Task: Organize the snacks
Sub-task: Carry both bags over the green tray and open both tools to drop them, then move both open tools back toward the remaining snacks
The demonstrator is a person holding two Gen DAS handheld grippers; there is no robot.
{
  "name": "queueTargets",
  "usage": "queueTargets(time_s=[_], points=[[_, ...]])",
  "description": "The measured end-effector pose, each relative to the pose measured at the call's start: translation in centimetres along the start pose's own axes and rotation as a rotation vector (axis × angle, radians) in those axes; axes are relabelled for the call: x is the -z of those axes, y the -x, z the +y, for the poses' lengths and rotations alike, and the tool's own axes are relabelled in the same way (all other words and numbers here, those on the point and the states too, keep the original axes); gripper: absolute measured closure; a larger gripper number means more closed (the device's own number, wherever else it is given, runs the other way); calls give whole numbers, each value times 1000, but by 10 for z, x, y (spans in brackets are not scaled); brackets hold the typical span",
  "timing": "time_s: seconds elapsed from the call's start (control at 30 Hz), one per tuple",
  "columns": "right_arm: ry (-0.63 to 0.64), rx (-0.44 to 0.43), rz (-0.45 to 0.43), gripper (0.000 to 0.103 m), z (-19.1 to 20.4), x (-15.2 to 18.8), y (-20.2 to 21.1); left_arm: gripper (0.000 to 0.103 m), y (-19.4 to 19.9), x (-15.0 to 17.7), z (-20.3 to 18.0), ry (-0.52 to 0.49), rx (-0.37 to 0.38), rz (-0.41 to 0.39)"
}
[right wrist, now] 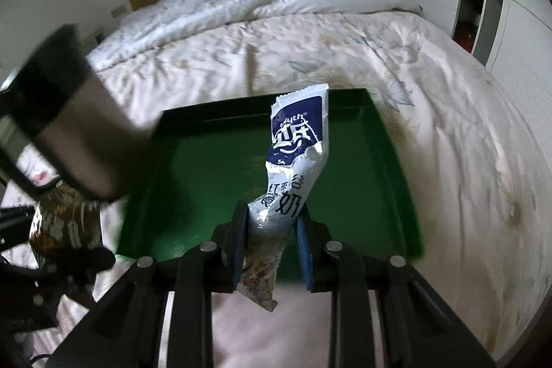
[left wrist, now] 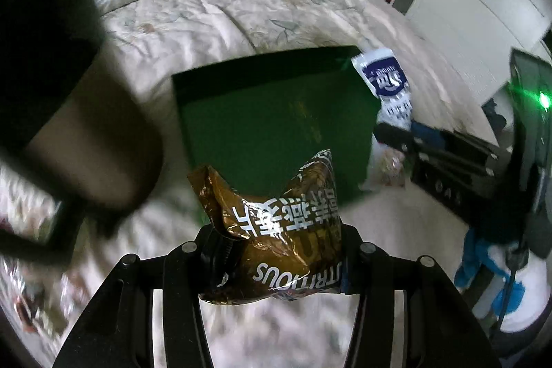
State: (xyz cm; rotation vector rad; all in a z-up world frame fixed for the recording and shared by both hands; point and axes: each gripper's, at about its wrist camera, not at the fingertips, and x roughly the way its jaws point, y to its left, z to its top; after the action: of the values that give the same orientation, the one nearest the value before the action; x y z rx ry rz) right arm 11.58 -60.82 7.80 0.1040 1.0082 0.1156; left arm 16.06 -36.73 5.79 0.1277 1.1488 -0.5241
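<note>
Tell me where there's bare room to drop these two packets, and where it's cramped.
The green tray floor looks bare from wall to wall in both views, so either packet fits. The quilt beyond its far rim and to its right also lies free. It is crowded at the tray's left, around the left tool gripping the brown packet.

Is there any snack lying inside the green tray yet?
No, the green tray shows only bare floor; both packets are held in grippers.
</note>
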Motion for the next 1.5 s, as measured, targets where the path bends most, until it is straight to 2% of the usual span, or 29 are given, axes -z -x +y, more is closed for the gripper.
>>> queueTargets(time_s=[0.13,0.3,0.37,0.47,0.63,0.73,0.8,0.83,0.87,0.93,1.03,1.17,1.33,1.5], points=[[33,5,26,103,-16,-24,-33,60,-46,-37,7,55,-5,24],[44,33,72,103,-28,-46,-73,59,-87,-57,13,49,-61,56],[45,38,81,103,-32,-51,-83,59,-101,-61,16,57,-59,71],[41,38,95,103,-39,-57,-96,59,-114,-66,21,91,-34,75],[59,49,92,103,-42,-61,-106,57,-124,-76,16,65,-75,55],[67,55,95,97,-44,-62,-110,53,-127,-82,14,56,-88,60],[73,63,99,86,-43,-62,-111,49,-126,-83,13,55,-88,55],[80,64,103,76,-43,-61,-111,46,-124,-83,13,56,-88,52],[86,64,104,55,-42,-60,-111,44,-122,-83,12,55,-89,48],[92,76,95,37,-41,-59,-106,44,-117,-83,8,44,-104,42],[90,79,72,36,-41,-59,-93,43,-107,-84,4,31,-126,26],[76,92,27,24,-43,-57,-63,42,-85,-85,0,41,-124,3],[44,105,-42,23,-48,-50,-10,42,-44,-78,-10,29,-95,-34],[31,106,-102,22,-42,-35,44,42,13,-56,-17,22,-47,-92]])
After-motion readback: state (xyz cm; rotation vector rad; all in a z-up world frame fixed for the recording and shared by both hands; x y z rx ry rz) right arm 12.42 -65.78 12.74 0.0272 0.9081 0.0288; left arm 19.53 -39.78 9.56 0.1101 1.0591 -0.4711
